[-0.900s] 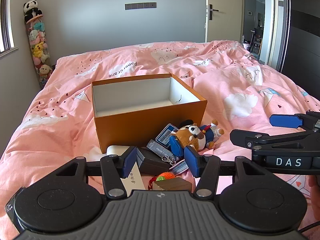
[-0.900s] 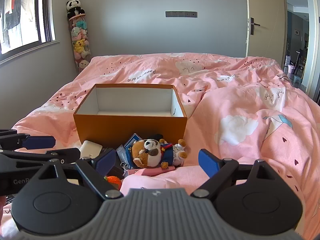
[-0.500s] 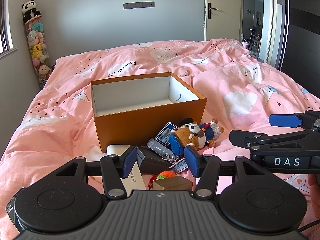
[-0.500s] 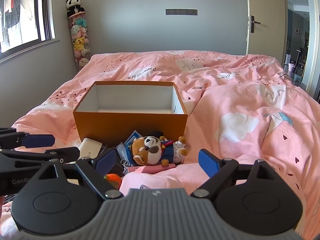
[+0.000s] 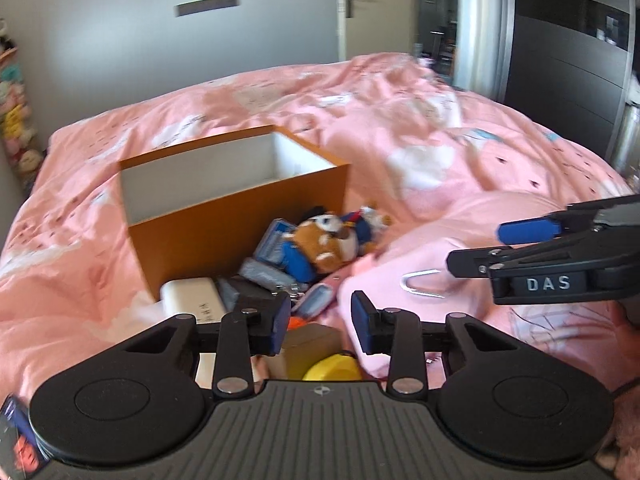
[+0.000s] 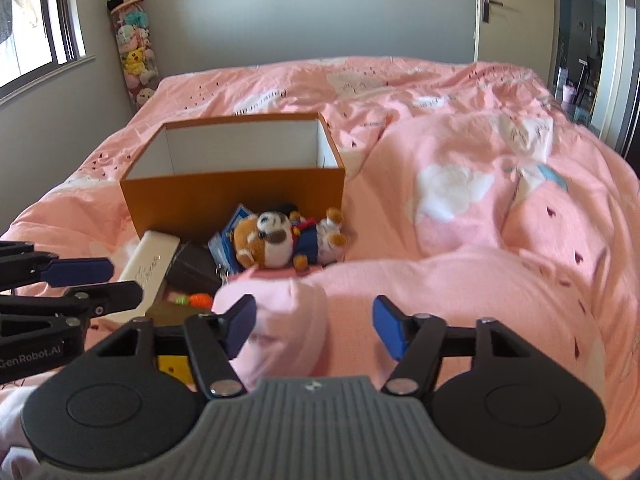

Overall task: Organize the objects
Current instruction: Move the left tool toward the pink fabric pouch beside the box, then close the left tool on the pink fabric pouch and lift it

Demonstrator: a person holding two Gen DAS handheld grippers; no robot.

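Observation:
An open orange box point(image 5: 240, 216) point(image 6: 232, 200) with a white inside stands empty on the pink bed. In front of it lies a pile: a brown plush dog point(image 5: 328, 242) point(image 6: 276, 240), a white power bank point(image 5: 194, 300) point(image 6: 150, 268), a blue card packet point(image 5: 272, 242), dark pouches, an orange toy point(image 6: 200, 300), a yellow thing point(image 5: 332, 368). My left gripper point(image 5: 320, 322) is open and empty just above the pile's near edge. My right gripper point(image 6: 312, 324) is open and empty over a fold of duvet, right of the pile.
The pink duvet point(image 6: 460, 240) is rumpled, with a raised fold before the right gripper. A metal clip point(image 5: 420, 282) lies on the duvet. A column of plush toys point(image 6: 134, 52) stands by the far left wall. A doorway point(image 6: 580, 40) opens at the right.
Both grippers have moved forward and lower toward the pile. The box and toys look closer. Both stay open and empty.

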